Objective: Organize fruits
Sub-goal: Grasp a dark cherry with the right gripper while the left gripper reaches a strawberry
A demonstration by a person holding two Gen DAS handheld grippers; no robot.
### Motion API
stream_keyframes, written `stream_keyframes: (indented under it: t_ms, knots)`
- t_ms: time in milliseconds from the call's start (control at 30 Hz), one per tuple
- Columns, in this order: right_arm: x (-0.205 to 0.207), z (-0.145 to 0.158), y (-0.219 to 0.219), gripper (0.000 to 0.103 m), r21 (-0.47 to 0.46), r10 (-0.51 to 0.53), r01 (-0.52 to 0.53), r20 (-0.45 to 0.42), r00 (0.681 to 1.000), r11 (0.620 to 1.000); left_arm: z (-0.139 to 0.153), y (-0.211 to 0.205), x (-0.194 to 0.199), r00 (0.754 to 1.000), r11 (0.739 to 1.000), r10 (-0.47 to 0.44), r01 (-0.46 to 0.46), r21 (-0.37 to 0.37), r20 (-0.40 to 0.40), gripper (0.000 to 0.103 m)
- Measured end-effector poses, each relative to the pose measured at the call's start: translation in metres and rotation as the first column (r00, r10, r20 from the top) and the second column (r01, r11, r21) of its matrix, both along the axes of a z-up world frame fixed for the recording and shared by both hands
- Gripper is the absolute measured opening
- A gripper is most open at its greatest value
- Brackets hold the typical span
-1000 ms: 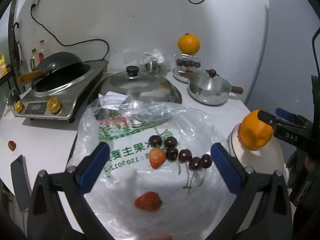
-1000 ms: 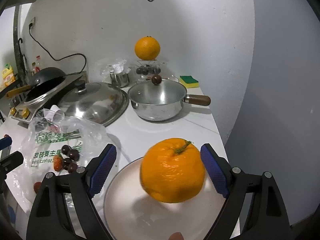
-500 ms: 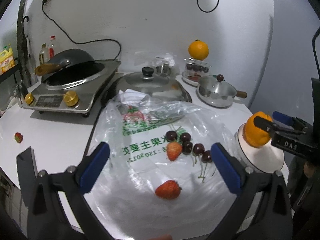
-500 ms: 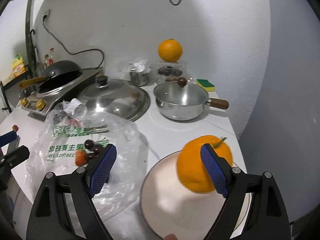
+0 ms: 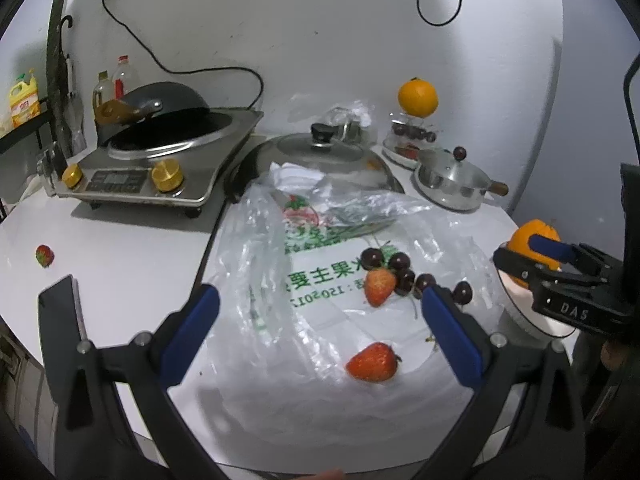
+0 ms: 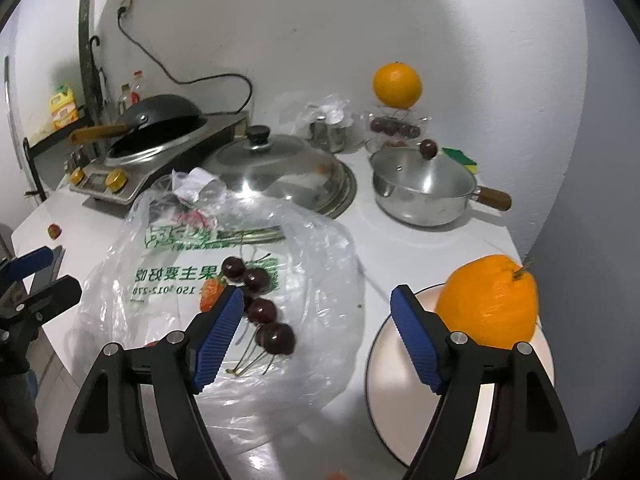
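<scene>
Oranges — two: one orange (image 6: 488, 300) on the white plate (image 6: 400, 364), a second orange (image 6: 397, 85) atop the clear container (image 6: 394, 128) at the back.
Strawberries — three: two strawberries (image 5: 373, 362) on the plastic bag (image 5: 280, 320), one stray strawberry (image 5: 44, 255) far left on the tabletop (image 5: 120, 248).
Loose cherries (image 6: 260, 308) on the bag: about five or six, overlapping.
Plates: one. Plastic bags: one. Pan lids: one large lid (image 5: 320, 152). Saucepans: one saucepan (image 6: 424, 192). Woks: one wok (image 5: 160, 108).

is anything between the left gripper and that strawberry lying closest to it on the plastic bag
Nothing visible blocks it. The left gripper is open, and the near strawberry lies bare on top of the plastic bag, just ahead between the fingers' line. The cherries lie farther back.
</scene>
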State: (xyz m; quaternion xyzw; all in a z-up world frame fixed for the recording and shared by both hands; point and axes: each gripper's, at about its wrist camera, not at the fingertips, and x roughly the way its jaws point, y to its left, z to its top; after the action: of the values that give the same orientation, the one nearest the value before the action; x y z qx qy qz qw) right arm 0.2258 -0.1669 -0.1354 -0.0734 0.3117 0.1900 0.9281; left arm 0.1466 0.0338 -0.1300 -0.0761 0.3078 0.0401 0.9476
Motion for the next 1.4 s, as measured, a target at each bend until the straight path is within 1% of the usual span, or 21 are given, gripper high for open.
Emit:
stream_keyframes:
  t_ms: [100,200,333,400,733,867,967,1100,1233,1300,1400]
  knots:
    - [0.0,-0.005,0.006,0.062,-0.001,0.026,-0.026,-0.019,0.999,1.0,-0.003,0.002,0.0,1.0,1.0,0.004,-0.004,-0.001,-0.004,0.102]
    - [0.001,-0.012,0.012,0.056,-0.004,0.052,-0.053,-0.04,0.998,0.999,-0.006,0.002,0.001,1.0,1.0,0.0,0.0,-0.002,-0.011,0.102]
    - [-0.001,-0.02,0.02,0.052,-0.013,0.089,-0.09,-0.055,0.995,0.996,-0.01,0.002,0.002,1.0,1.0,-0.002,0.002,-0.004,-0.02,0.102]
    - [-0.001,-0.023,0.022,0.046,-0.019,0.099,-0.101,-0.06,0.993,0.995,-0.011,0.001,0.003,1.0,1.0,-0.004,0.004,-0.004,-0.024,0.102]
    - [0.005,-0.04,0.025,0.044,-0.031,0.122,-0.126,-0.094,0.988,0.992,-0.018,-0.006,0.011,0.998,1.0,-0.03,0.03,0.005,-0.049,0.101]
    - [0.009,-0.046,0.023,0.04,-0.027,0.129,-0.133,-0.108,0.986,0.991,-0.023,-0.015,0.017,0.996,0.998,-0.053,0.055,0.019,-0.066,0.101]
    - [0.011,-0.05,0.02,0.04,-0.02,0.131,-0.134,-0.117,0.984,0.991,-0.025,-0.02,0.02,0.995,0.997,-0.065,0.068,0.035,-0.077,0.101]
    - [0.014,-0.054,0.018,0.038,-0.014,0.135,-0.138,-0.124,0.983,0.99,-0.028,-0.03,0.028,0.991,0.994,-0.09,0.096,0.051,-0.096,0.095]
    - [0.015,-0.058,0.013,0.034,-0.003,0.133,-0.134,-0.129,0.983,0.991,-0.028,-0.041,0.032,0.988,0.989,-0.121,0.128,0.07,-0.099,0.093]
    - [0.016,-0.059,0.01,0.028,-0.002,0.13,-0.131,-0.128,0.983,0.991,-0.029,-0.045,0.034,0.986,0.987,-0.133,0.141,0.074,-0.1,0.092]
    - [0.017,-0.061,0.006,0.028,0.004,0.131,-0.132,-0.13,0.983,0.991,-0.033,-0.05,0.039,0.982,0.985,-0.152,0.16,0.07,-0.112,0.091]
